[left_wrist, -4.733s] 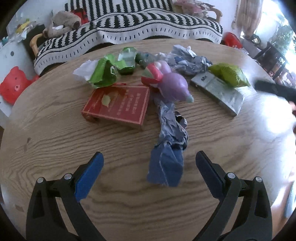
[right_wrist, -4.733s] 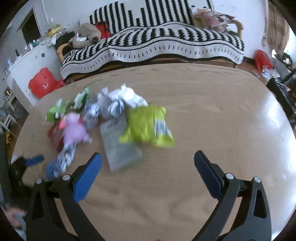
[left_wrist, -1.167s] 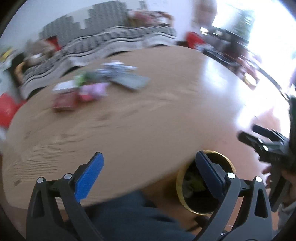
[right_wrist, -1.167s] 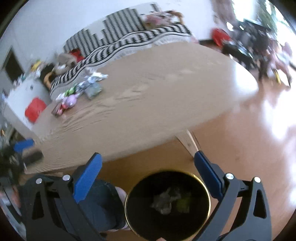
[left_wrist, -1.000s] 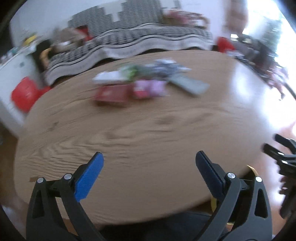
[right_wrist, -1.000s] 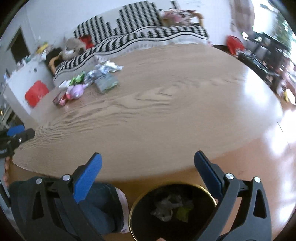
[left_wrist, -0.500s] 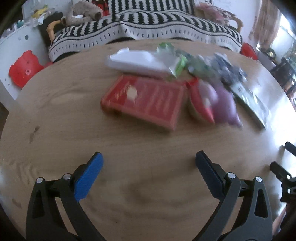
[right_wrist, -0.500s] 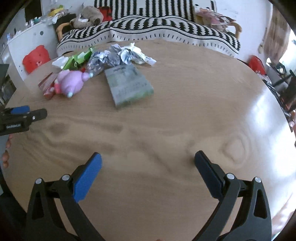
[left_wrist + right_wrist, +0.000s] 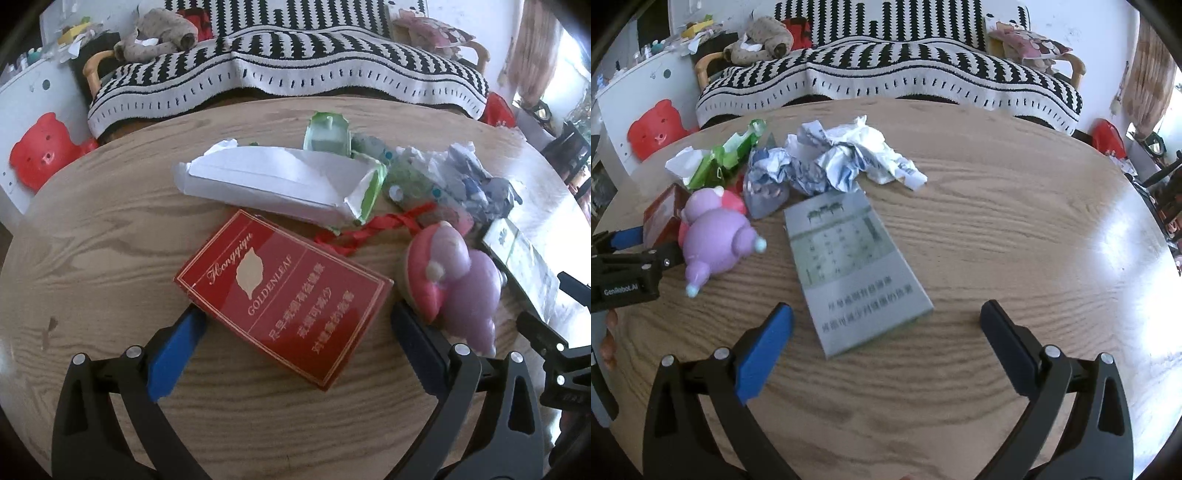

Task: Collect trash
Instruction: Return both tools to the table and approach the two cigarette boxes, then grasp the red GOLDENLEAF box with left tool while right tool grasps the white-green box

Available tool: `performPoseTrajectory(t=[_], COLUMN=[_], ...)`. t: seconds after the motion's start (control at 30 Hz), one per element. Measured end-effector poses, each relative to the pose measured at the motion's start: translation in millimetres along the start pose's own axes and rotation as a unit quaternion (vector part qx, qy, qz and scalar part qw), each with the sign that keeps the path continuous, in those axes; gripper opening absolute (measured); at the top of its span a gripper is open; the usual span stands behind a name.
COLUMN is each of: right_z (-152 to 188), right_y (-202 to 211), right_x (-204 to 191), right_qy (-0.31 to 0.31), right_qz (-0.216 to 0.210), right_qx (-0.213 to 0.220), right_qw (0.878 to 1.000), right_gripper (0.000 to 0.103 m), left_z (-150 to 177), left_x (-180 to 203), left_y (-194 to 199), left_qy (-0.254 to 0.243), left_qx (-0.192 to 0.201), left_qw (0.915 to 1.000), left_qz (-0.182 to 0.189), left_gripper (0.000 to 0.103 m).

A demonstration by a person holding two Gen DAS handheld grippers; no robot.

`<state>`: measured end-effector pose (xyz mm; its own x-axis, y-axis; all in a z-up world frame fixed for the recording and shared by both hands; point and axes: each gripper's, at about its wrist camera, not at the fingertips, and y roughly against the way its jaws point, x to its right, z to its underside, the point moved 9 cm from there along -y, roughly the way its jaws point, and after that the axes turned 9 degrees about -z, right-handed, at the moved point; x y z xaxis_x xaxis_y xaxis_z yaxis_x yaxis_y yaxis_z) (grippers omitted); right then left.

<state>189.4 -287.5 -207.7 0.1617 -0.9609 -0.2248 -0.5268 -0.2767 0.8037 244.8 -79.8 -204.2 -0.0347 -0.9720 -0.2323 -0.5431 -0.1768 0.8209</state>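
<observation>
1. Wood-grain oval table [image 9: 92, 258] carries the litter; behind it stands a sofa under a black-and-white striped throw [image 9: 288, 70].
2. Left gripper [image 9: 295, 347] is spread wide, nothing grasped; the red carton [image 9: 282, 295] lies between its jaws, near corner at the left blue pad, long axis running from far-left to near-right.
3. Beyond the carton lies a white folded carton [image 9: 273, 181]; just beyond the right jaw, a pink-and-purple plush toy [image 9: 458, 288].
4. Right gripper [image 9: 882, 343] is likewise released, jaws wide; the grey-green flat packet [image 9: 849, 266] reaches in between them, long axis pointing ahead, tilted slightly left.
5. Crumpled wrappers [image 9: 834, 162] sit beyond the packet.
</observation>
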Motion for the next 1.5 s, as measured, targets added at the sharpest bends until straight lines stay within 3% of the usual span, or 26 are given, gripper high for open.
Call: performPoseTrajectory(t=[0.33,0.57,0.7,0.93,1.13,1.33,1.4,1.43,1.47,1.5], right_z=[-12,-11,-12,-12,-12,-12,-12,-13,-15,-14], right_y=[-8,-8,-9,-9,-10,-11,-10,-8,-5,-3], right_x=[-4,-4,-6,-8,-15,-21,-24,-25,-26,-26], right_qy=[-0.001,-0.004,-0.006,-0.005,0.004,0.011,0.013,0.017,0.016,0.013], right_qz=[0.002,0.003,0.005,0.005,-0.003,-0.008,-0.012,-0.014,-0.014,-0.011], right_qx=[0.0,0.001,0.001,0.001,-0.002,-0.003,0.0,0.004,0.014,0.017], right_qw=[1.0,1.0,1.0,1.0,1.0,1.0,1.0,1.0,1.0,1.0], right_gripper=[0.098,0.098,0.098,0.098,0.098,0.098,0.096,0.088,0.07,0.063], left_z=[0,10,8,-7,-2,6,6,5,3,2], left_x=[-18,-59,-57,-42,-41,-42,-48,-50,-55,-60], left_y=[-2,-2,7,1,-7,1,3,4,6,8], left_qy=[-0.018,0.009,0.047,0.083,0.027,-0.012,-0.01,-0.008,-0.001,0.007], left_qx=[0.01,-0.005,-0.009,-0.011,-0.008,0.001,0.009,0.012,0.018,0.018], left_qw=[0.9997,0.9999,0.9981,0.9956,0.9995,0.9999,0.9999,0.9999,0.9998,0.9998], left_qz=[0.013,-0.004,0.039,0.041,-0.014,0.007,0.007,0.006,0.001,0.002], left_gripper=[0.097,0.097,0.097,0.097,0.097,0.095,0.086,0.067,0.053,0.033])
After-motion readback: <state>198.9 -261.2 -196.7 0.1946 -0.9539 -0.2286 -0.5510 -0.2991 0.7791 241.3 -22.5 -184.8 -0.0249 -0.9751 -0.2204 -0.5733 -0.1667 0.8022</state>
